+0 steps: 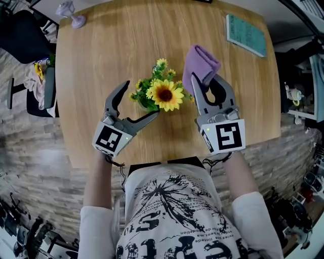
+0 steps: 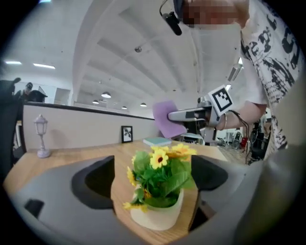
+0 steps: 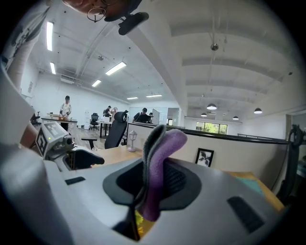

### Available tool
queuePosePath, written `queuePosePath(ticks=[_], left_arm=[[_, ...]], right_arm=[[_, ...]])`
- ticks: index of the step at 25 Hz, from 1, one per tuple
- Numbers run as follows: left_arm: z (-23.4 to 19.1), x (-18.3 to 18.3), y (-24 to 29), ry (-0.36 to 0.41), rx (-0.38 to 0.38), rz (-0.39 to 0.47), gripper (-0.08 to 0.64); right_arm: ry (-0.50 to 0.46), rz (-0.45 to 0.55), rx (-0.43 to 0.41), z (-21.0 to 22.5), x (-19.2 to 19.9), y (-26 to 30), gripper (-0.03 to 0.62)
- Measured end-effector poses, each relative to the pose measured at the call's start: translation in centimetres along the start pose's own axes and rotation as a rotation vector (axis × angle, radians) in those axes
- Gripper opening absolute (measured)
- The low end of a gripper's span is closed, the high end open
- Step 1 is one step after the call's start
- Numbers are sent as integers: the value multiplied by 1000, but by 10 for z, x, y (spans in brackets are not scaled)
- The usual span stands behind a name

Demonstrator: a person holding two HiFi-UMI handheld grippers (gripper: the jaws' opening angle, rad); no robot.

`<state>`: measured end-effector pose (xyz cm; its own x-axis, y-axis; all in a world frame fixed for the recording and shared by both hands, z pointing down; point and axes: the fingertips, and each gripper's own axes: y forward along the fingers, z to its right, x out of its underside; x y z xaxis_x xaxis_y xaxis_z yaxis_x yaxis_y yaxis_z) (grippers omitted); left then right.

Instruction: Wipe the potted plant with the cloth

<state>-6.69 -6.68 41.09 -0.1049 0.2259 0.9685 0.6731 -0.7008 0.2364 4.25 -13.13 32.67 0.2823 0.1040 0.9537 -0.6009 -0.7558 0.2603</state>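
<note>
Table [image 1: 101, 60]: book [image 1: 246, 34], lantern [image 1: 71, 12] at far edge; left tool [image 1: 139, 100] released around plant [image 1: 161, 92]; right tool [image 1: 206, 79] grasps cloth [image 1: 200, 63].

Potted plant [image 1: 159, 94] on table [image 1: 111, 50], left gripper [image 1: 140, 99] around it, cloth [image 1: 201, 65] just right, book [image 1: 246, 34] behind at right

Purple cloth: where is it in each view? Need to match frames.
Head view: purple cloth right of centre, in the right tool, beside the potted plant.
Left gripper view: cloth upper middle, behind the plant.
Right gripper view: cloth dead centre, pinched between the jaws.
Shared landmark: small lantern ornament, top left, far left, and just left of the cloth, respectively.
</note>
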Motion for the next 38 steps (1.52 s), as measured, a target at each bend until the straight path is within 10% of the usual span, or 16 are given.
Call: queuePosePath(ticks=[12,38], left_arm=[[-33,-113,-56,42,-334,149,4],[-55,-166,-90,75,-472,138,5]], right_arm=[[19,88,-37,-9,-44,-22,75],[-7,170,-121,-23,-87,-20,61]])
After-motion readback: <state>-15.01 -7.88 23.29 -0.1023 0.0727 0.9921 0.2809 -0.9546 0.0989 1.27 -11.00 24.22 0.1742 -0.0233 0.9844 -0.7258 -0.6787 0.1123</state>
